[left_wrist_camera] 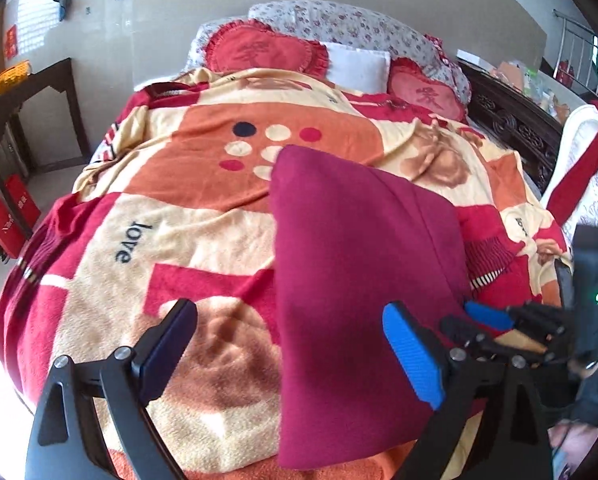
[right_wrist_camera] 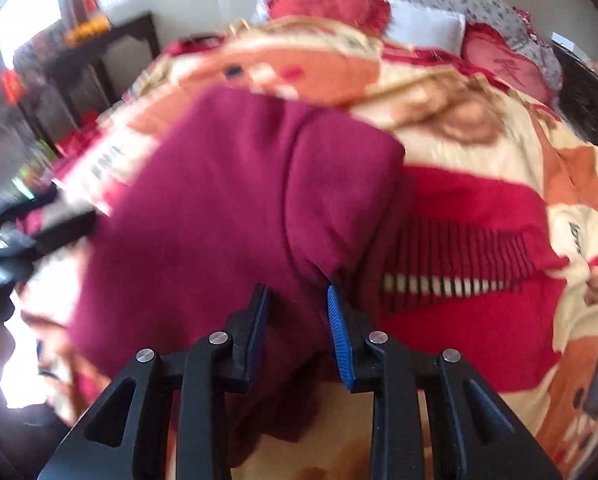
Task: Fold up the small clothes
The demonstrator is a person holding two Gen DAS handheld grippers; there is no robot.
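Observation:
A maroon knit garment (left_wrist_camera: 351,260) lies folded on the patterned blanket (left_wrist_camera: 203,216) near the bed's front edge. My left gripper (left_wrist_camera: 291,346) stands wide open above it. Its dark left finger (left_wrist_camera: 167,348) is over the blanket, and its blue-padded right finger (left_wrist_camera: 413,354) is over the cloth, pressing nothing. In the right wrist view the maroon garment (right_wrist_camera: 227,200) fills the middle, blurred. My right gripper (right_wrist_camera: 299,324) is shut on a bunched fold of its near edge. From the left wrist view the right gripper (left_wrist_camera: 489,316) shows at the garment's right edge.
Two red heart cushions (left_wrist_camera: 259,50) and a white pillow (left_wrist_camera: 357,64) lie at the head of the bed. A dark table (left_wrist_camera: 31,96) and a red bag (left_wrist_camera: 9,216) stand on the left. Carved dark wood (left_wrist_camera: 515,120) and a red cloth over a white chair (left_wrist_camera: 587,152) are on the right.

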